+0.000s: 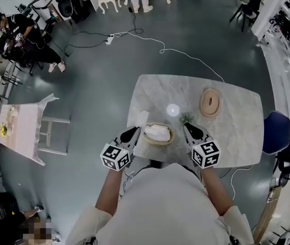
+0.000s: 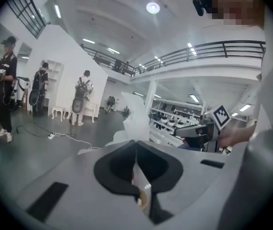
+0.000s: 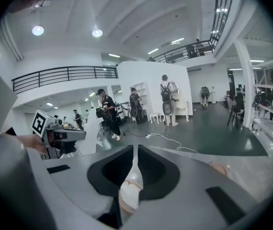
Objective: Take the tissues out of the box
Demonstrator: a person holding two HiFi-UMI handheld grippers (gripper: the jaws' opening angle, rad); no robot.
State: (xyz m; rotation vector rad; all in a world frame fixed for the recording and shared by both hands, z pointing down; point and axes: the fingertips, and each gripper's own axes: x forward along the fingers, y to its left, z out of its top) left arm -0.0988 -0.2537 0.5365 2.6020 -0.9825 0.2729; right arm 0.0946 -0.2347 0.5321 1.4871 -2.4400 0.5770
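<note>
We have the left gripper (image 1: 134,131) clamped on a tissue (image 2: 135,113) above the box (image 1: 161,143) on the table (image 1: 236,121). Right gripper (image 1: 186,127) is closed and empty. Mid-pull; next we probably draw it clear and set it aside.

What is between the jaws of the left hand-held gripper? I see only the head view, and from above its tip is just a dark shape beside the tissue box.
Observer: The left gripper view shows the left hand-held gripper closed on a white tissue, which stands up beyond the jaw tips.
Operator: And does the right one hold anything?
Observer: No. In the right gripper view the right hand-held gripper has its jaws together, and nothing is between them.
</note>
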